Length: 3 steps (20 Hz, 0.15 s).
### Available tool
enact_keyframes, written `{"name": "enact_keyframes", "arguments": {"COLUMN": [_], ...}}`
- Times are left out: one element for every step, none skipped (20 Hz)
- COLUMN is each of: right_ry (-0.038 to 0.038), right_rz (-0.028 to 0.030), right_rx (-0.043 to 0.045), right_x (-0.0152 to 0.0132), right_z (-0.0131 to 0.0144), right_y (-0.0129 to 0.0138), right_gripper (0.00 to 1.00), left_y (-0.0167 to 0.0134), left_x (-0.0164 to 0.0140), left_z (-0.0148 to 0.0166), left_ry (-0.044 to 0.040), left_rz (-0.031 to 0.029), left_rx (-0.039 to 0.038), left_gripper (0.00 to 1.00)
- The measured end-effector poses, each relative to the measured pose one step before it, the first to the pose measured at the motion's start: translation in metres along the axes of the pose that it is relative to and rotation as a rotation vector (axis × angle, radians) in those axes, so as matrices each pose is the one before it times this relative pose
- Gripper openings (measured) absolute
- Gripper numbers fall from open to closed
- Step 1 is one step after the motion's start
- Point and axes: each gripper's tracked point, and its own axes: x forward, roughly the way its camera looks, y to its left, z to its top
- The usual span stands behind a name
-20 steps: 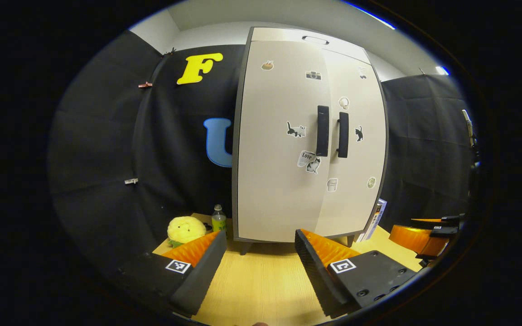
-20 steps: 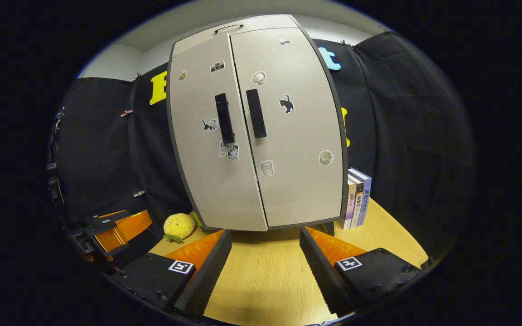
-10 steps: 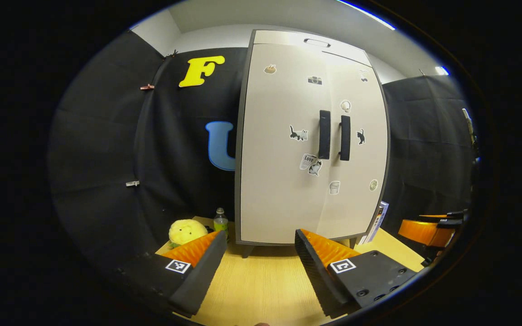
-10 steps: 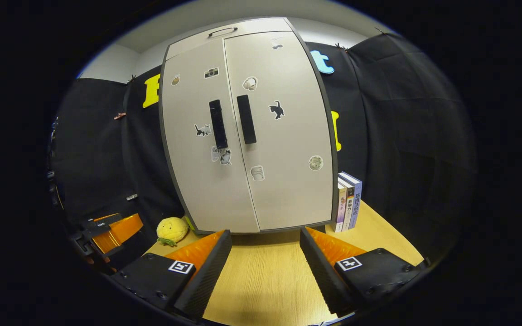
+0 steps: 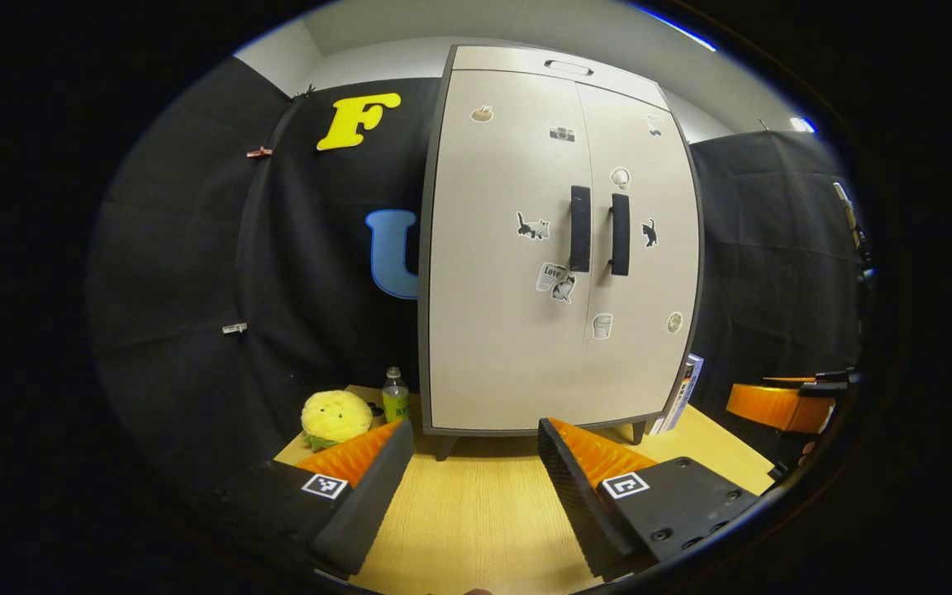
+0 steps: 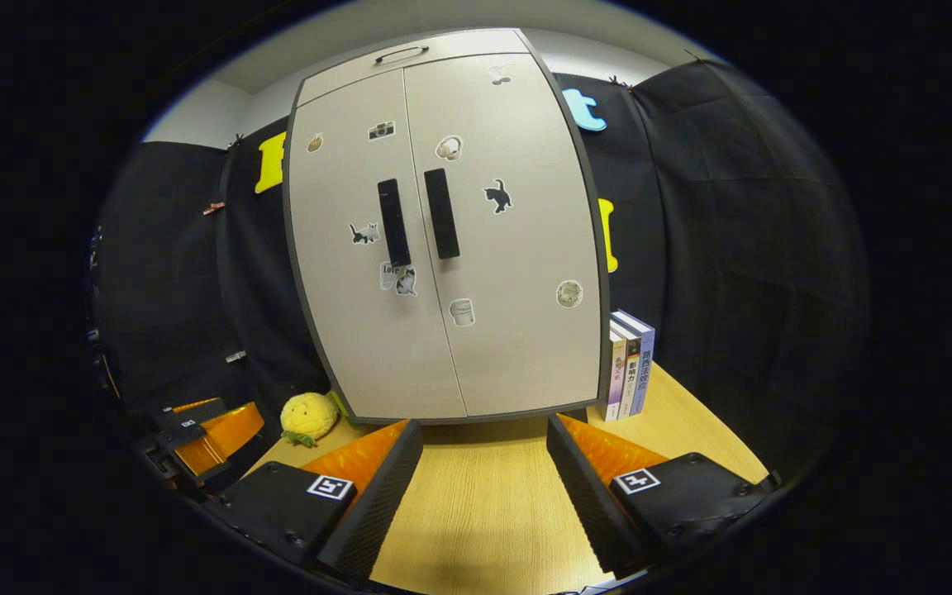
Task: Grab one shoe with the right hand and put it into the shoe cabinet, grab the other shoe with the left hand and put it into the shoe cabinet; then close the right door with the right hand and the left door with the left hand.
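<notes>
Standing shut, the shoe cabinet point(image 5: 525, 273) has both doors flush, so its interior and any shoes inside are hidden. The left door point(image 6: 352, 273) and right door point(image 6: 509, 248) meet at two black handles point(image 6: 418, 215) set side by side. The left gripper point(image 5: 468, 487) is spread wide and holds nothing; the right gripper point(image 6: 484, 487) is likewise wide and empty — both hang over the bare wooden table point(image 6: 476, 512), apart from the cabinet. The left gripper view cuts the right gripper off at its right edge. Beside the cabinet's right side stand upright books point(image 6: 631, 364); at its left sit a yellow plush toy point(image 5: 335, 416) and a small bottle point(image 5: 395, 397) — partly behind the toy.
</notes>
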Motion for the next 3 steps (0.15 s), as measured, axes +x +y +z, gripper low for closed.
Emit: {"name": "enact_keyframes", "arguments": {"right_ry": [-0.00257,-0.00042,0.00021], "right_rz": [-0.0025,-0.00089,-0.00191], "right_rx": [0.0042,0.00536,0.00591], "right_x": [0.00113,0.00052,-0.00009], "right_z": [0.00081,0.00048,0.00031], "right_y": [-0.00128,-0.00098,-0.00184], "right_gripper": [0.98,0.98,0.98], "left_y": [0.00006,-0.00019,-0.00113], "left_x": [0.00018,0.00149,0.00105], "left_z": [-0.00004,0.00046,-0.00132], "left_ry": [-0.00104,0.00231,0.00613], "left_rz": [-0.0015,-0.00055,-0.00017], "left_rx": [0.00444,0.00671,0.00709], "left_gripper": [0.95,0.95,0.95]}}
